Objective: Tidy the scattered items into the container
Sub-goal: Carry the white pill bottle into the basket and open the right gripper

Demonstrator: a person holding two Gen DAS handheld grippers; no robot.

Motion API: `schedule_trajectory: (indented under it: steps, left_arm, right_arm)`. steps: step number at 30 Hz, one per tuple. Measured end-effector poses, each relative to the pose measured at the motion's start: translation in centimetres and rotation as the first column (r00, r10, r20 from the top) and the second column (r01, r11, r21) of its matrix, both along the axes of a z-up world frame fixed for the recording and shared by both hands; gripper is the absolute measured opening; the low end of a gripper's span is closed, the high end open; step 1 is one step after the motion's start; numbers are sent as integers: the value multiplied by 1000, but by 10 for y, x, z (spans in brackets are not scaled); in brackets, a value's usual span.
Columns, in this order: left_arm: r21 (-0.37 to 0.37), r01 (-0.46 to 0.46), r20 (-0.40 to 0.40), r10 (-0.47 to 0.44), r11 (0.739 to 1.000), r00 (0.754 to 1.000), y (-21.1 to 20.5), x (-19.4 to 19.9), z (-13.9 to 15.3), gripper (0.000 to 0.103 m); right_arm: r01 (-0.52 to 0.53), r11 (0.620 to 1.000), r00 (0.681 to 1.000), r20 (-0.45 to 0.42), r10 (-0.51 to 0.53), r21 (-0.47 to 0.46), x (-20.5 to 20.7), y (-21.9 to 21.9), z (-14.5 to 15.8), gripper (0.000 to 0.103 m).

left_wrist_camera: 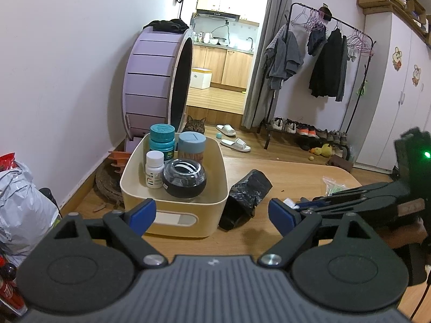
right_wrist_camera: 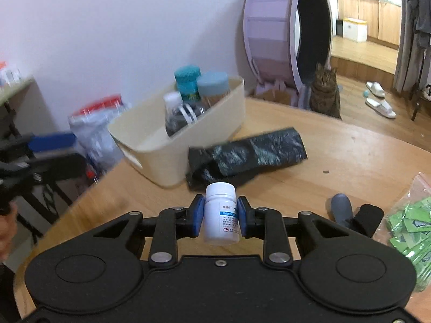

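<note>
A cream container (left_wrist_camera: pixel 134 188) (right_wrist_camera: pixel 172 158) stands on the wooden table, holding a teal-capped bottle (left_wrist_camera: pixel 162 138), a blue-lidded jar (left_wrist_camera: pixel 191 146), a small white bottle (left_wrist_camera: pixel 154 168) and a dark round ball (left_wrist_camera: pixel 184 179). My left gripper (left_wrist_camera: pixel 212 215) hovers open just in front of the container, nothing between its blue pads. My right gripper (right_wrist_camera: pixel 219 215) is shut on a white pill bottle (right_wrist_camera: pixel 221 215), held upright above the table. A roll of black bags (left_wrist_camera: pixel 246 195) (right_wrist_camera: pixel 247 153) lies right of the container.
A bag of green sachets (right_wrist_camera: pixel 409 228) and a grey and black object (right_wrist_camera: pixel 350 212) lie at the table's right. A cat (right_wrist_camera: pixel 324 91) sits on the floor beside a purple wheel (left_wrist_camera: pixel 156 78). Plastic bags (left_wrist_camera: pixel 21 202) stand left of the table.
</note>
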State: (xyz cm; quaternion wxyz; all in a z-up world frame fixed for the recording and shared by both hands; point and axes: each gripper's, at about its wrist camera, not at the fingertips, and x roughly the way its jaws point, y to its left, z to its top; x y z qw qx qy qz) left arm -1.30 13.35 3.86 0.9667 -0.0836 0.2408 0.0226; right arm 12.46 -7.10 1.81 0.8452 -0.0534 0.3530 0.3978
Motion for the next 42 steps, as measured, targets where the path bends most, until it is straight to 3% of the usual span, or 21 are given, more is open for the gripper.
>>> schedule_trajectory:
  steps: [6,13,27,37,40,42]
  left_arm:
    - [2,-15,13,15,1000,1000,2,-2,1,90]
    - [7,-102,25,102,995,994,14,-5,4,90]
    - [1,-227,-15,227,974,974,46,-4,2,90]
    - [-8,-218,-20,218,976,976,48,-2,0,90]
    - [-7,-196,-15,195,981,981,44,-3,0,90]
    - [-12,-162,-18,162,987,987,39,-2,0,90]
  right_arm:
    - [47,993,998,47,-53,106,0,-11,6,27]
    - [-21,987,994,111,4,156,11,24,37,27]
    - [-181,978,982,69,174,108,53,138,35,28]
    - [-191,977,980,72,184,94,53,147,33,29]
    - [-174,981,983,81,167,90,53,133,37,33]
    - [-158,984,984,99,150,79,51,118,41,47]
